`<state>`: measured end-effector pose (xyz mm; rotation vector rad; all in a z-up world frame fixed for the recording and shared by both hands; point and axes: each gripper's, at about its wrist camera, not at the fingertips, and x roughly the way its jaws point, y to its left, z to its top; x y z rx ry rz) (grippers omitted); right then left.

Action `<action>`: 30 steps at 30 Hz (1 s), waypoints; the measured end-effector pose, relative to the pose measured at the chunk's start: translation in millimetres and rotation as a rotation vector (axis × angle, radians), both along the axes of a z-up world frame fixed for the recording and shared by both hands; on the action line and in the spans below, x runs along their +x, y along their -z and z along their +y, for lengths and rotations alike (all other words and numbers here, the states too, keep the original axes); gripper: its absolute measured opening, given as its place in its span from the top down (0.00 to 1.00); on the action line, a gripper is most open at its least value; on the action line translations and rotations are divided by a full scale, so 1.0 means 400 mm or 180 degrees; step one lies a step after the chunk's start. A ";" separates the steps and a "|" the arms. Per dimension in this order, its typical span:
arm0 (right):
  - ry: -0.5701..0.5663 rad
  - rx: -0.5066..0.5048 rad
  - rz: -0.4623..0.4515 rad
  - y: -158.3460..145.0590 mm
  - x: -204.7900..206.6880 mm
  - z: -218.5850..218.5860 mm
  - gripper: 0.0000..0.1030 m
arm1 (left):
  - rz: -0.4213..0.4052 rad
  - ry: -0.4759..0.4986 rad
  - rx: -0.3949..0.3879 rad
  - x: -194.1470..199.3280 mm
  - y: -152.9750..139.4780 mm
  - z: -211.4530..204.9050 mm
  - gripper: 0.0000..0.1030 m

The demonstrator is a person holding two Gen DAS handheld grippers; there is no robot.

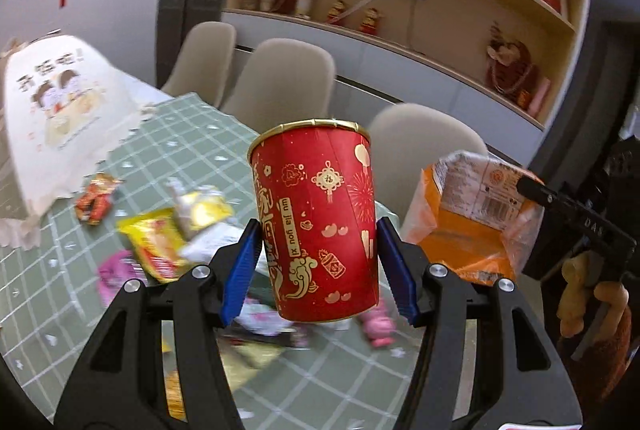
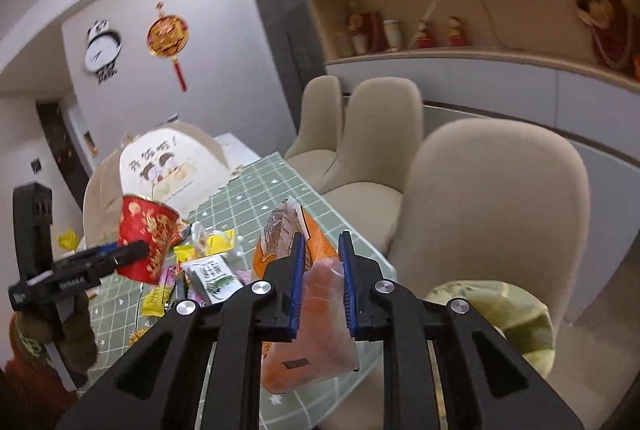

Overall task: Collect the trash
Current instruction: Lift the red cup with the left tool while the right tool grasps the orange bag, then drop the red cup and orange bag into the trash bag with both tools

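Trash in transit: the left tool (image 1: 318,250) clamps a red cup (image 1: 316,222), the right tool (image 2: 322,282) an orange packet (image 2: 320,326), the paper bag (image 1: 60,109) waiting at 10 o'clock.

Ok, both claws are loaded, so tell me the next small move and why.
Probably carry both loads toward the white paper bag at the table's far end. The left claw grips the red paper cup and the right claw pinches the orange snack bag, both lifted off the table; the bag looks the likeliest place for trash.
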<state>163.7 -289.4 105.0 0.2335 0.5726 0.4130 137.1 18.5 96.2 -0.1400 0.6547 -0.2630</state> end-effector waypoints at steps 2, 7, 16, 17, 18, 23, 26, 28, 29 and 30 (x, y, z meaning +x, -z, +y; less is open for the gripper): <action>0.0054 0.0070 -0.0031 -0.007 -0.016 -0.044 0.83 | 0.0021 0.0080 0.0005 0.004 0.004 -0.045 0.46; 0.0216 0.0066 -0.0137 -0.021 -0.052 -0.142 0.83 | 0.0099 0.0329 0.0075 0.016 0.026 -0.172 0.46; 0.0932 -0.0425 -0.0194 0.049 -0.099 -0.316 0.83 | 0.0454 0.1022 0.0011 0.082 0.139 -0.448 0.46; 0.1029 -0.0492 -0.0189 0.060 -0.106 -0.339 0.83 | 0.0505 0.1084 -0.0006 0.092 0.155 -0.474 0.46; 0.1092 -0.0516 -0.0177 0.070 -0.109 -0.360 0.83 | 0.0597 0.1169 -0.0036 0.113 0.181 -0.517 0.46; 0.1353 -0.0631 -0.0111 0.111 -0.131 -0.452 0.83 | 0.0829 0.1341 -0.0094 0.208 0.271 -0.671 0.46; 0.1447 -0.0650 -0.0057 0.133 -0.136 -0.490 0.83 | 0.0973 0.1371 0.0106 0.258 0.340 -0.762 0.45; 0.1525 -0.0628 -0.0006 0.149 -0.138 -0.524 0.83 | 0.1233 0.1390 0.0240 0.286 0.403 -0.812 0.45; 0.1551 -0.0618 0.0012 0.155 -0.142 -0.534 0.83 | 0.1386 0.1412 0.0276 0.302 0.436 -0.836 0.44; 0.1584 -0.0602 0.0044 0.165 -0.143 -0.550 0.83 | 0.1472 0.1423 0.0286 0.310 0.457 -0.848 0.43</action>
